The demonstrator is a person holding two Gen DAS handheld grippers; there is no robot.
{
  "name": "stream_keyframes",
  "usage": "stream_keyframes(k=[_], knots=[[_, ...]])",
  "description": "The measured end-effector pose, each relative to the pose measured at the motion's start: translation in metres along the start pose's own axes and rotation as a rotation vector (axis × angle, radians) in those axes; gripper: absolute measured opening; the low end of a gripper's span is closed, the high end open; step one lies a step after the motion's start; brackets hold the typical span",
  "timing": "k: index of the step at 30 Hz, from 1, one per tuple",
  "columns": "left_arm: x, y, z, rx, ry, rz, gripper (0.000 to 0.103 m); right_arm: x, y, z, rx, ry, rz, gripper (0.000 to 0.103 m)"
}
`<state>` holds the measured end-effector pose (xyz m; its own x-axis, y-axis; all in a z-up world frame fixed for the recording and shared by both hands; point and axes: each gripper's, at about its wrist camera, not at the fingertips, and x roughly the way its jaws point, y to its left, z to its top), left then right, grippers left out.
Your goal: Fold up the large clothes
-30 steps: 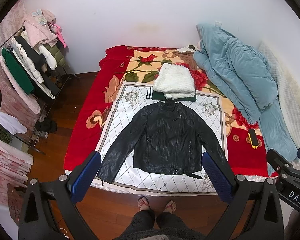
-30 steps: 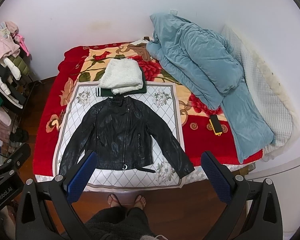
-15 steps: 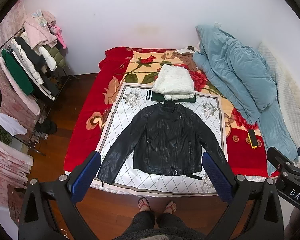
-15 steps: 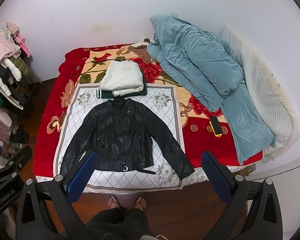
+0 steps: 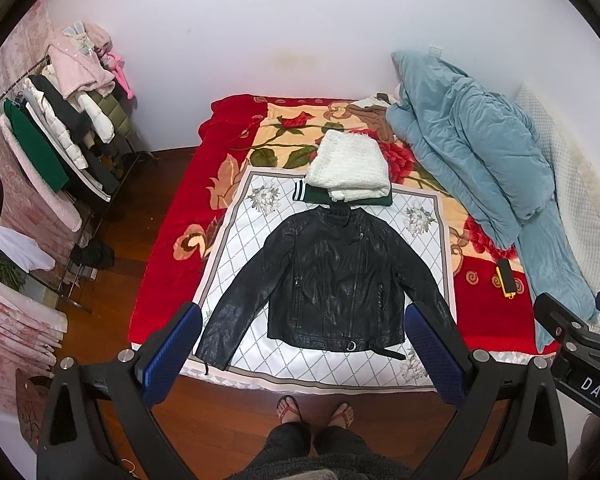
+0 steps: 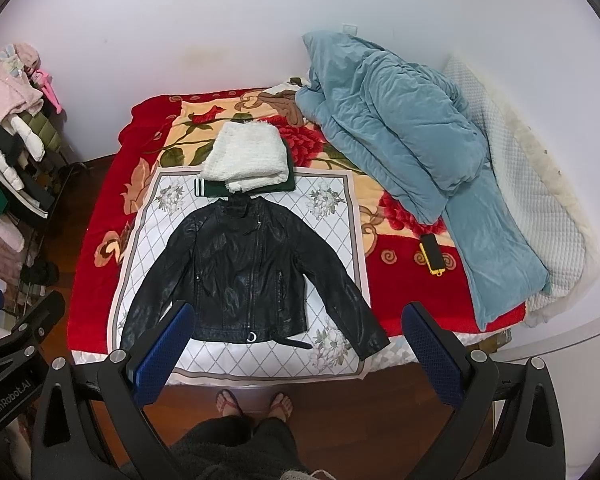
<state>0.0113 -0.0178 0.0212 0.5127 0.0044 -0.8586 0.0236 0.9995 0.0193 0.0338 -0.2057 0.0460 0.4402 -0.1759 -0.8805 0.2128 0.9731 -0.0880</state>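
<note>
The black leather jacket (image 5: 336, 276) lies flat, front up, sleeves spread, on the white quilted mat (image 5: 236, 216) on the bed; both the left gripper (image 5: 304, 344) and right gripper (image 6: 296, 340) hang wide and empty above; best to pinch 1 sleeve cuff each and fold inward.

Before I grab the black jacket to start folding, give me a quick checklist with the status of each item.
1. Black jacket lies flat, front up, sleeves spread: ok.
2. Left gripper jaws open, holding nothing: ok.
3. Right gripper jaws open, holding nothing: ok.
4. Folded white knit touches or overlaps the jacket's collar: cannot tell.
5. Loose belt strap trails from the hem, untucked: not ok.
6. Phone lies clear of the right sleeve: ok.
</note>
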Motion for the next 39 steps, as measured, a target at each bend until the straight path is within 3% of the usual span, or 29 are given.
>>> stream_keyframes(k=[28, 33, 37, 39], knots=[[0.004, 0.006, 0.020, -0.008, -0.026, -0.012, 0.103, 0.002, 0.001, -0.002, 0.014, 0.006, 0.000, 0.103], [0.052, 0.018, 0.025, 0.011, -0.082, 0.068, 0.103, 0.032, -0.004, -0.009, 0.084, 0.027, 0.011, 0.103], [0.105, 0.023, 0.023, 0.045, -0.082, 0.128, 0.103, 0.092, -0.034, -0.018, 0.210, 0.104, 0.015, 0.103], [0.144, 0.021, 0.020, 0.056, -0.052, 0.154, 0.103, 0.133, -0.058, -0.026, 0.284, 0.137, -0.006, 0.095]])
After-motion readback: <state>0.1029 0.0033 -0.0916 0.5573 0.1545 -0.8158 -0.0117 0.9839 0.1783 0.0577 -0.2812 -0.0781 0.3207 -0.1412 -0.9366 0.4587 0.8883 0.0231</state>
